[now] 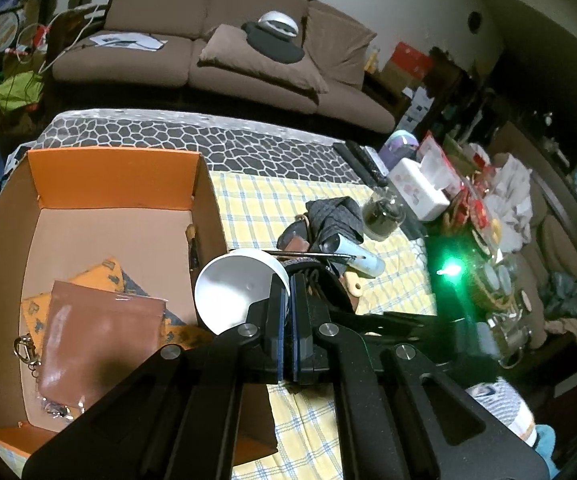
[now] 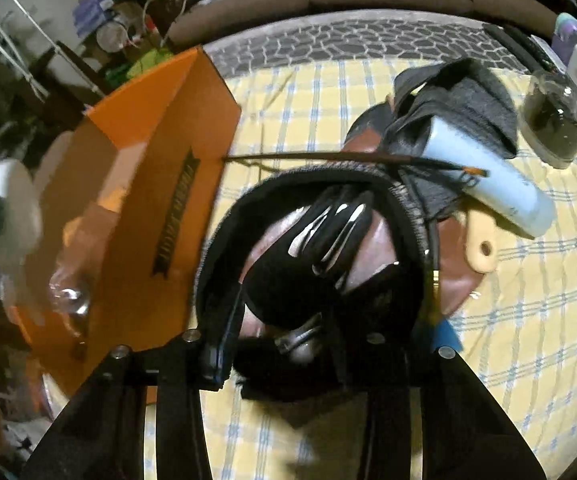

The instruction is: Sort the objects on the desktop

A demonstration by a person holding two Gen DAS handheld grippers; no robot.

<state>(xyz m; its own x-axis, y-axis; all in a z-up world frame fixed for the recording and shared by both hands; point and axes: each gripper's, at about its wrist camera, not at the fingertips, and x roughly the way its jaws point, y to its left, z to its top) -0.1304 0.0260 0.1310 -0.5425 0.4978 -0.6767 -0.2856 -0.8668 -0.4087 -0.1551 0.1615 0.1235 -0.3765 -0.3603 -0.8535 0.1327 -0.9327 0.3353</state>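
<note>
Orange cardboard, open at the top, stood at the left of the yellow checked tablecloth [image 1: 256, 204]: your orange cardboard box [image 1: 114, 178] held a glossy brown leather pouch [image 1: 96, 328] lying on orange patterned fabric pieces [image 1: 108, 270], with a metal key clip [image 1: 22, 346] at the pouch's near left corner. Just right of that, your left gripper [image 1: 288, 296] was clamped on the rim of a white round bowl [image 1: 234, 288], its blue pads pinching the bowl's right edge above the box's right wall.

Further right on the cloth lay the pile still to be sorted. Your right gripper [image 2: 328, 320] reached into a black headband-like loop with a grey knitted edge [image 2: 288, 184], which curved around both fingers over a brown leather item [image 2: 464, 276]; you could not tell from the blur whether the pads pressed on it. A thin dark stick [image 2: 328, 156] crossed above the loop. To the right sat a pale blue tube [image 2: 488, 184] against a dark grey folded cloth [image 2: 472, 100], and farthest right a clear jar of dark contents [image 2: 556, 120].
</note>
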